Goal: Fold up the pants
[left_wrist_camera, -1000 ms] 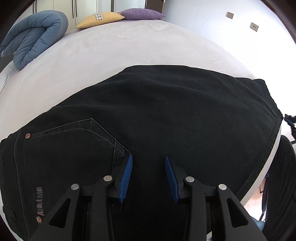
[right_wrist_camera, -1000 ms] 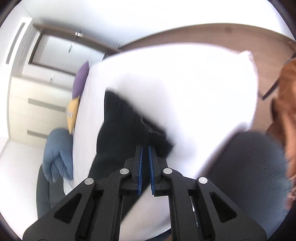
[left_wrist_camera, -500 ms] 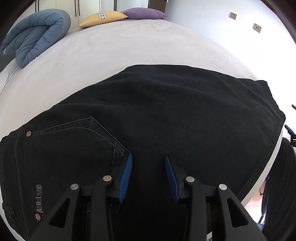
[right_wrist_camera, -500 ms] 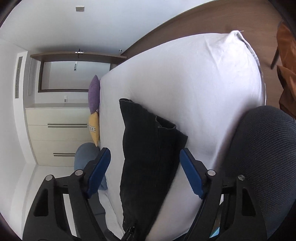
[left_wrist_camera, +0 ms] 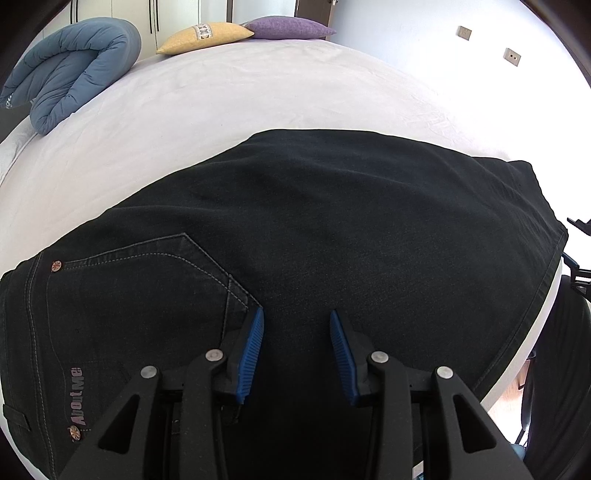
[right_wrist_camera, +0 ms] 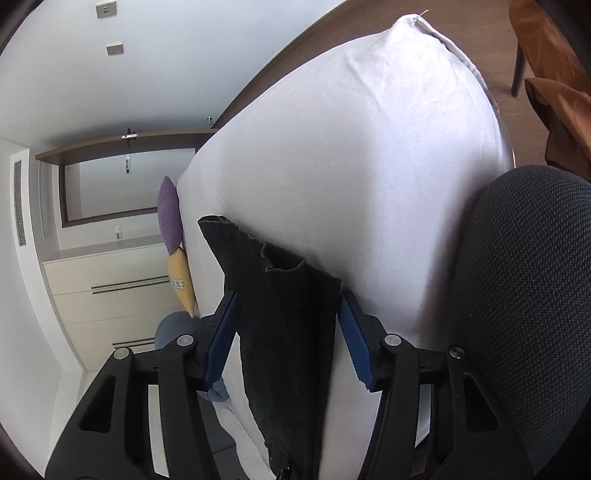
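White bed (left_wrist_camera: 258, 96) fills most of the room view, black pants (left_wrist_camera: 332, 229) spread flat across its near part, back pocket and waist label at the left end, leg hems at the right near the mattress edge. Dark mesh chair (right_wrist_camera: 528, 295) just beside the bed. Folded blue duvet (left_wrist_camera: 74, 66) at the far side, yellow cushion (left_wrist_camera: 207, 35) and purple cushion (left_wrist_camera: 288, 27) next to it. Left gripper (left_wrist_camera: 296, 317) hovers over the pants by the pocket corner, jaws part open, nothing between them. Right gripper (right_wrist_camera: 288, 302) straddles the leg ends, jaws just been closing in, pads either side of the fabric, not pressing yet.
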`<state>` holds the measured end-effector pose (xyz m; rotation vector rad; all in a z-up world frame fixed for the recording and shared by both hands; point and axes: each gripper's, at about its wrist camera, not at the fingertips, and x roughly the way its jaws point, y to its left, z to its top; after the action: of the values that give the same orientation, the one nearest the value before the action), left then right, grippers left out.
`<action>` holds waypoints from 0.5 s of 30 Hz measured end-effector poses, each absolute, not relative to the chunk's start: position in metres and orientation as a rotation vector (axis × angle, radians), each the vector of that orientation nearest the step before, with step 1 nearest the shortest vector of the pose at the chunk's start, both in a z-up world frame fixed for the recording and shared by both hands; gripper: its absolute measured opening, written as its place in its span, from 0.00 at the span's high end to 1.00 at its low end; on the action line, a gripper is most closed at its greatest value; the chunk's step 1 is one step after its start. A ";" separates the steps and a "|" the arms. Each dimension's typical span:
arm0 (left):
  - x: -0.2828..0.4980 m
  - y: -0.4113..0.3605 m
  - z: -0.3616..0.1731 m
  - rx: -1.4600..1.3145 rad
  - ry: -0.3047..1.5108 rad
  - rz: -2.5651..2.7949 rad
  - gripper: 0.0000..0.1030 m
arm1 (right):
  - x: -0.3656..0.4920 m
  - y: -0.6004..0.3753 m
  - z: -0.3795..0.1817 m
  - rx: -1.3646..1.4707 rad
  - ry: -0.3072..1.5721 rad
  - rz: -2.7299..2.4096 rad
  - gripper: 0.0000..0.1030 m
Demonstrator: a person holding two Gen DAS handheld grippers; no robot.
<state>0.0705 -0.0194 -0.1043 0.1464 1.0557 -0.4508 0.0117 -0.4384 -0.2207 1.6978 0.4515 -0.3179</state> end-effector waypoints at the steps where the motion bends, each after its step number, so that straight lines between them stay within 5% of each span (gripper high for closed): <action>1: 0.070 -0.020 -0.104 0.147 1.056 -0.450 0.61 | 0.011 -0.438 -0.222 1.717 0.429 -0.311 0.49; 7: 0.070 -0.020 -0.104 0.149 1.058 -0.450 0.61 | 0.019 -0.435 -0.233 1.752 0.357 -0.219 0.52; 15: 0.069 -0.022 -0.103 0.159 1.063 -0.446 0.61 | 0.049 -0.444 -0.249 1.758 0.311 -0.186 0.75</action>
<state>0.0690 -0.0216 -0.1028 0.1590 1.0632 -0.4459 0.0490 -0.4443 -0.2486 1.7582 0.3110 -0.1862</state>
